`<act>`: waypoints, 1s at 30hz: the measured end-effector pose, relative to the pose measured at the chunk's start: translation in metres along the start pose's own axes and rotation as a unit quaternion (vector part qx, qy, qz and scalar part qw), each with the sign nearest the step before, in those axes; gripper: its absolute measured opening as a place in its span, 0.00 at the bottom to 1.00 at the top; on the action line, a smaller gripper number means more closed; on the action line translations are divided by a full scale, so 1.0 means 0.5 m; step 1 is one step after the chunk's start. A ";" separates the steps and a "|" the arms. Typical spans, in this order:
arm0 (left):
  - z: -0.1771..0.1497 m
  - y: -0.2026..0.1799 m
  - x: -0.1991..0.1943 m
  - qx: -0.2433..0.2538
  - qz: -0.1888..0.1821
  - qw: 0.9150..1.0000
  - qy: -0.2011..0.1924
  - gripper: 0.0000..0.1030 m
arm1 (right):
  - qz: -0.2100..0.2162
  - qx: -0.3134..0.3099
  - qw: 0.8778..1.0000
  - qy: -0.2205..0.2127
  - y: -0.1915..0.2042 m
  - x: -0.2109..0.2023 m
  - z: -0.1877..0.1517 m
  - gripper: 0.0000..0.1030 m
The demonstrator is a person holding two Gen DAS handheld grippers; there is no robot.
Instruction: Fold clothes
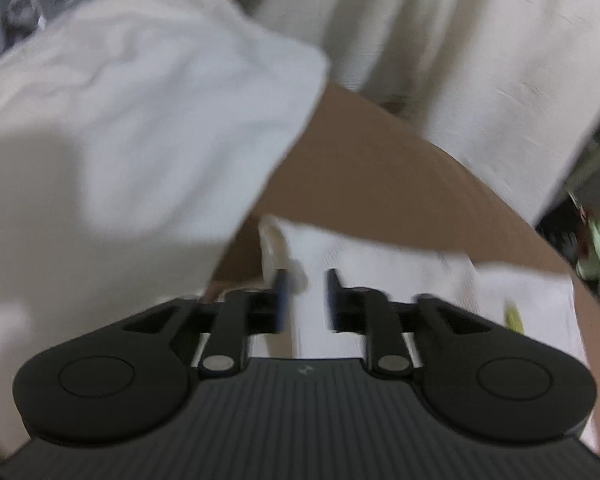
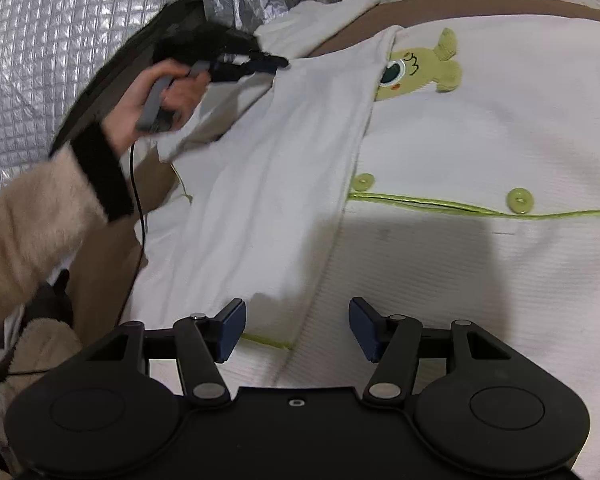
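The white garment (image 2: 440, 140) lies spread on the brown counter (image 2: 100, 280) for folding, its sleeve turned in, the left gripper (image 2: 274, 65) part-open and the right gripper (image 2: 298, 328) open above it, neither holding cloth.

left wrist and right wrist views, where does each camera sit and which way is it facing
Left wrist: on the left gripper, looking down along its fingers at the white garment on the brown surface; only the gripper shows.
Right wrist: on the right gripper, facing across the garment's green frog patch; the person's left hand and fuzzy sleeve show.
Shared: the garment, the surface and the left gripper.
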State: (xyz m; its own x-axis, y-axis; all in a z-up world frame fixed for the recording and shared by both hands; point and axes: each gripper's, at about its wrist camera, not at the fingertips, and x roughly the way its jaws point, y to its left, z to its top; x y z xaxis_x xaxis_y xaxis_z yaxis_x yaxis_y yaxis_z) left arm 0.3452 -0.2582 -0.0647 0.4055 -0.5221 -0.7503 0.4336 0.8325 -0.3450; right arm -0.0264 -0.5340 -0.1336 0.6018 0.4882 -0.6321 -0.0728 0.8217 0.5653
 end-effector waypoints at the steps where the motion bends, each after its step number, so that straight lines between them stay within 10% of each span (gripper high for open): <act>1: -0.028 -0.009 -0.028 0.022 -0.001 1.000 0.000 0.41 | 0.002 0.004 1.000 -0.004 0.003 -0.001 -0.003 0.61; 13: -0.392 -0.074 -0.251 0.102 -0.094 0.988 0.070 0.42 | 0.011 0.082 0.996 -0.039 0.035 0.010 -0.070 0.61; 20: -0.536 -0.213 -0.272 0.333 -0.053 0.941 0.031 0.58 | 0.006 0.171 0.982 -0.085 0.028 0.013 -0.084 0.55; 25: -0.558 -0.221 -0.219 0.347 -0.031 0.937 0.026 0.57 | -0.003 0.196 0.975 -0.100 0.029 0.016 -0.102 0.53; 26: -0.560 -0.220 -0.214 0.352 -0.027 0.935 0.015 0.43 | -0.011 0.196 0.975 -0.106 0.031 0.017 -0.110 0.44; 27: -0.555 -0.218 -0.223 0.344 -0.031 0.938 0.011 0.07 | -0.020 0.197 0.973 -0.114 0.031 0.018 -0.119 0.40; 30: -0.539 -0.211 -0.250 0.320 -0.042 0.946 -0.004 0.01 | -0.035 0.200 0.970 -0.131 0.036 0.021 -0.134 0.17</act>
State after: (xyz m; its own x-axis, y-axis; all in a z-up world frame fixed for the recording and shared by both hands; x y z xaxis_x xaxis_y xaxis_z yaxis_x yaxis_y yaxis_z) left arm 0.0318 -0.2310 -0.0864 0.3527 -0.5853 -0.7301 0.8623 0.5062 0.0108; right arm -0.0748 -0.4946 -0.1655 0.7796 0.2997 -0.5498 0.2595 0.6444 0.7193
